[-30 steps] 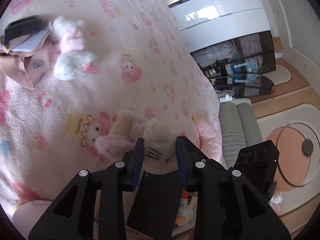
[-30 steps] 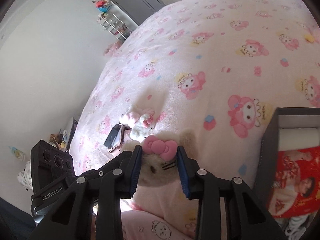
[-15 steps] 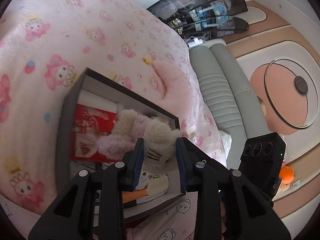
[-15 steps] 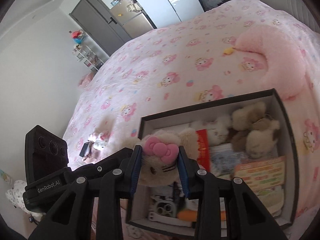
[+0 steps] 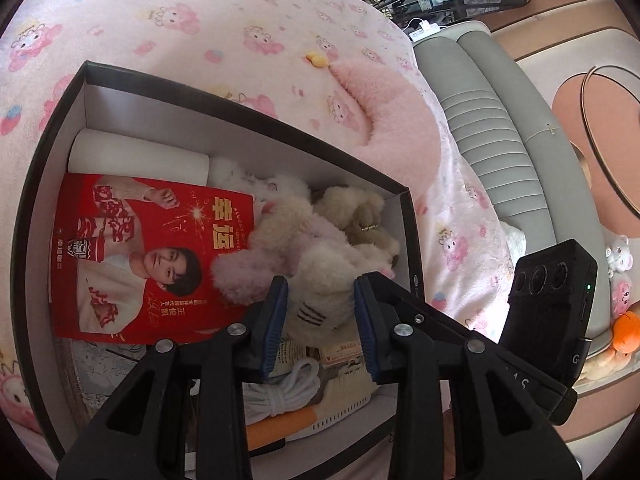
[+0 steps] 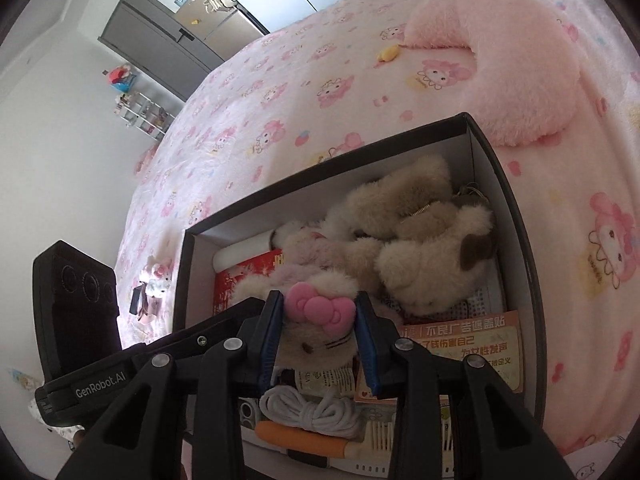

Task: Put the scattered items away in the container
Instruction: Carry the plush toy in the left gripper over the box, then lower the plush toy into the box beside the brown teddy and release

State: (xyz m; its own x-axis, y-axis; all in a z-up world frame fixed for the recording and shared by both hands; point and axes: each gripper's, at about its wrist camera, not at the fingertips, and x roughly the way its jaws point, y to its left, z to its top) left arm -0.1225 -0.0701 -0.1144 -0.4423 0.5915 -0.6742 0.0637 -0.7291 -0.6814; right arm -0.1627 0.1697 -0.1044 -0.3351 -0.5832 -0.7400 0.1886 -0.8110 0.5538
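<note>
A black box point(image 5: 240, 104) with white inner walls lies on the pink bed. My left gripper point(image 5: 320, 308) hangs over it with a cream and pink plush point(image 5: 316, 276) between its pads; the jaws are opening and the plush still fills the gap. In the right wrist view my right gripper point(image 6: 318, 320) is shut on a cream kitty plush with a pink bow point(image 6: 316, 344), low over the same box point(image 6: 320, 164). Beige plush bears point(image 6: 420, 240), a red leaflet point(image 5: 140, 256) and a white cord point(image 6: 312, 408) lie inside.
A small white plush point(image 6: 154, 280) and a dark item point(image 6: 138, 300) lie on the bed left of the box. A pink curved pillow point(image 6: 520, 60) and a small yellow item point(image 6: 388, 53) lie beyond it. A grey bench point(image 5: 500, 120) stands beside the bed.
Both grippers have swung with their plush toys from over the open bedspread to above the box, then came lower and closer to its contents.
</note>
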